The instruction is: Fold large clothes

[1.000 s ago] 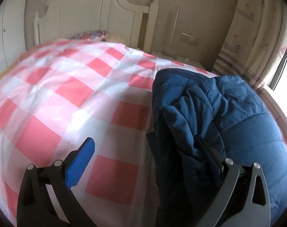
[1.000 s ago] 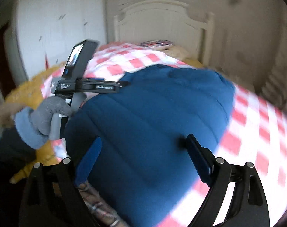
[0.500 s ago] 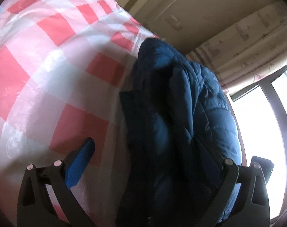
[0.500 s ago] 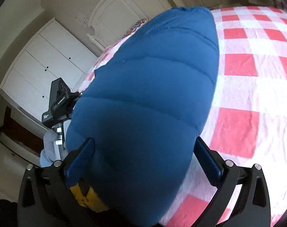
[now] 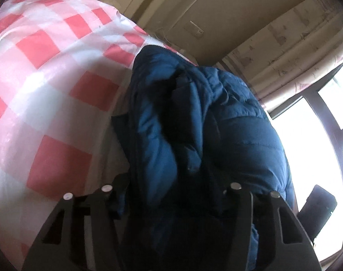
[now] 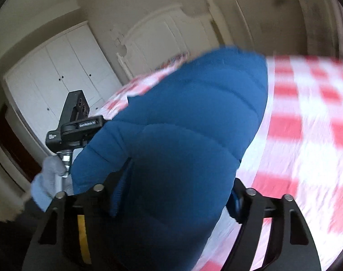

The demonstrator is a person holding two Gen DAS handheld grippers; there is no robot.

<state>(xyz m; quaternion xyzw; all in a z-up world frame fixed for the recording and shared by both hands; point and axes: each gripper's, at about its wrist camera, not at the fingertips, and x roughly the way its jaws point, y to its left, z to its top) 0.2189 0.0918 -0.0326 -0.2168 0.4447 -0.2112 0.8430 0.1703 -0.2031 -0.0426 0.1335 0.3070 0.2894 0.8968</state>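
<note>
On top of the red-and-white checked bedspread (image 5: 58, 103) sits the puffy blue quilted jacket (image 5: 228, 135), already bundled. Left gripper (image 5: 171, 194) and right gripper (image 6: 176, 194) have just been closing, both squeezing its near end. Probably another fold left.

White lettering "GenRobot.AI" on side of black left gripper (image 6: 81, 124), seen at left in right wrist view. Smaller white print on its near block, too blurred to read.
</note>
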